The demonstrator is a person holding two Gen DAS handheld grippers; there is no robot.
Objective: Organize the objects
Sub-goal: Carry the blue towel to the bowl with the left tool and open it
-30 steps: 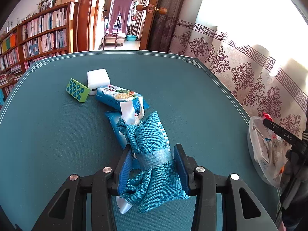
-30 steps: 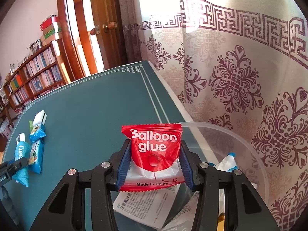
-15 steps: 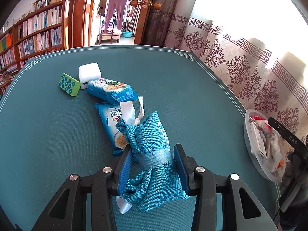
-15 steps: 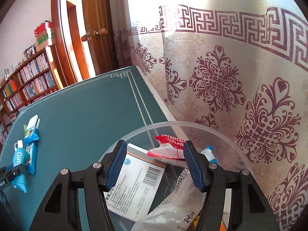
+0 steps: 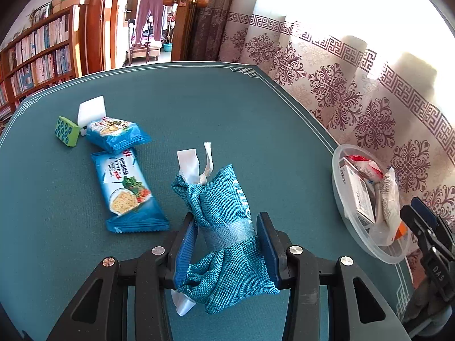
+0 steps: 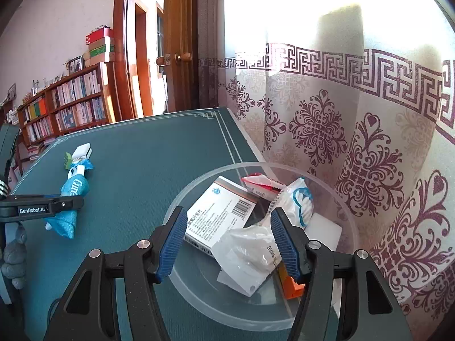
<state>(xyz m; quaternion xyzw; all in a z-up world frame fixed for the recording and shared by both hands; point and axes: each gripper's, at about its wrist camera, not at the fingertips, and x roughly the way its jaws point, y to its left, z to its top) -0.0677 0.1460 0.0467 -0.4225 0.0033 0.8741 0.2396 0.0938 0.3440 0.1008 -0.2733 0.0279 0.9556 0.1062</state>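
Left gripper jaws are clamped on a teal mesh pouch lettered "Oure". "GenRobot.AI" is printed on its body. Right gripper jaws have just been opening and are empty above the clear plastic bowl; beyond them the red packet is seen inside.

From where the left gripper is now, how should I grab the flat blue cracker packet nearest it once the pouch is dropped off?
Take the cracker packet across its narrow width at mid-length, coming from above. It lies flat on the table with both long sides clear; the second packet crowds only its far end.
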